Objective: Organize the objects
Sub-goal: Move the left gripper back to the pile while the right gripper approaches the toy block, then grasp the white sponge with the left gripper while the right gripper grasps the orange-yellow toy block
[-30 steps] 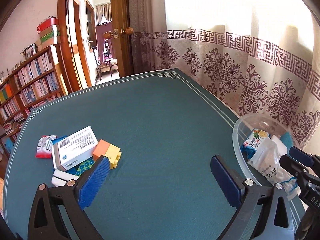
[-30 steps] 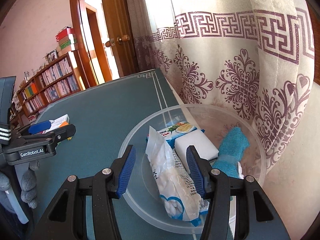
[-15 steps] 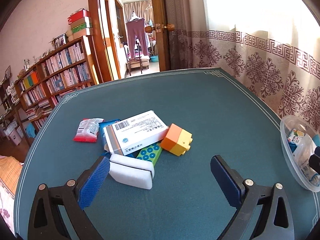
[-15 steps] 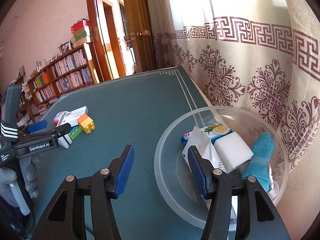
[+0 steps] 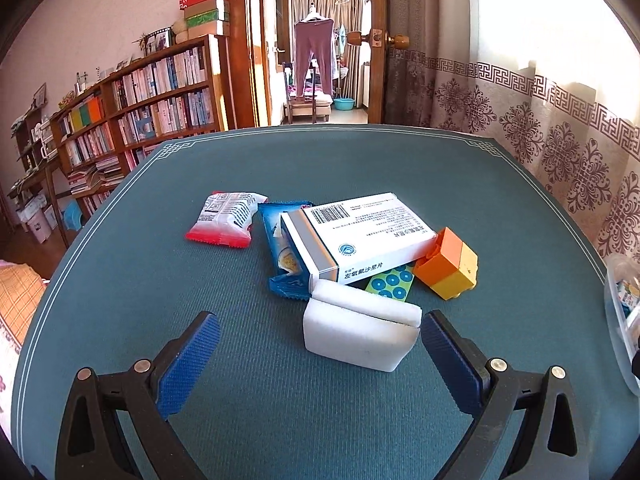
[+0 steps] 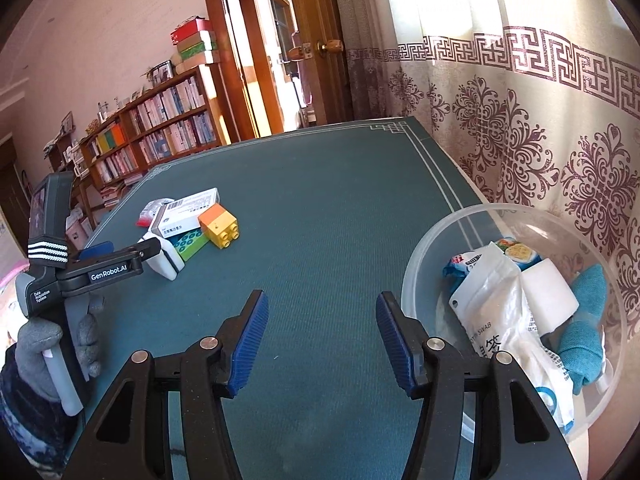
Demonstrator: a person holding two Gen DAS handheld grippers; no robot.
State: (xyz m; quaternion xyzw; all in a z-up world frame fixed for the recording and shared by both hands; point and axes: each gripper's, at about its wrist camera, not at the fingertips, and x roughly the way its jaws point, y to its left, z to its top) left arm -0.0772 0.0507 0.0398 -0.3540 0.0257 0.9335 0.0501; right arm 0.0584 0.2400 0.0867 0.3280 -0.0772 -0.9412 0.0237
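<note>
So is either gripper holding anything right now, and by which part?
Nothing is held. The left gripper is open with the white sponge lying between its fingers, ungripped. The right gripper is open over the bare table.

Teal table [image 5: 360, 168]; object pile [image 5: 352, 248]; clear bowl [image 6: 436, 248].

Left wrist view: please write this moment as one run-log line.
left gripper: open, empty | white sponge: nearest item, on table | right gripper: open, empty, beside bowl | pile: unsorted
</note>
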